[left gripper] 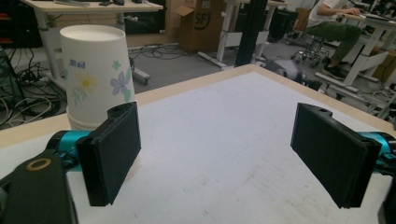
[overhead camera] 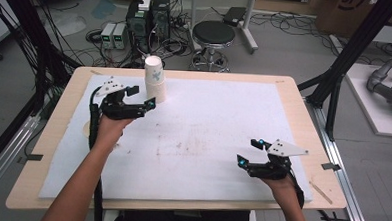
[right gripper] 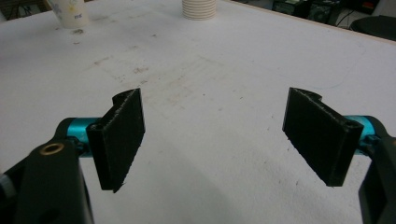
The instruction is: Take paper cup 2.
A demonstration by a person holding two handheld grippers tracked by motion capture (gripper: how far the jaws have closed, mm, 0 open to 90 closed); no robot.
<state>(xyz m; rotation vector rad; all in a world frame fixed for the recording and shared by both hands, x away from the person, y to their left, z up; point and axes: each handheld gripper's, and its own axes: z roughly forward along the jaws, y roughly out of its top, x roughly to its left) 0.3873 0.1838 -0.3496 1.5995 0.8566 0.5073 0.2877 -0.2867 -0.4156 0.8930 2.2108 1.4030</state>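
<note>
L tongs spread, empty, just left of paper cup stack, upper-left of frame; R tongs spread, empty, lower right.

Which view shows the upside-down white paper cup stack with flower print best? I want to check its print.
The left gripper view: the white flower-printed paper cup stack is close and sharp. The high view shows it small; the right gripper view shows it distant.

Grey floor, black stool, cables
</note>
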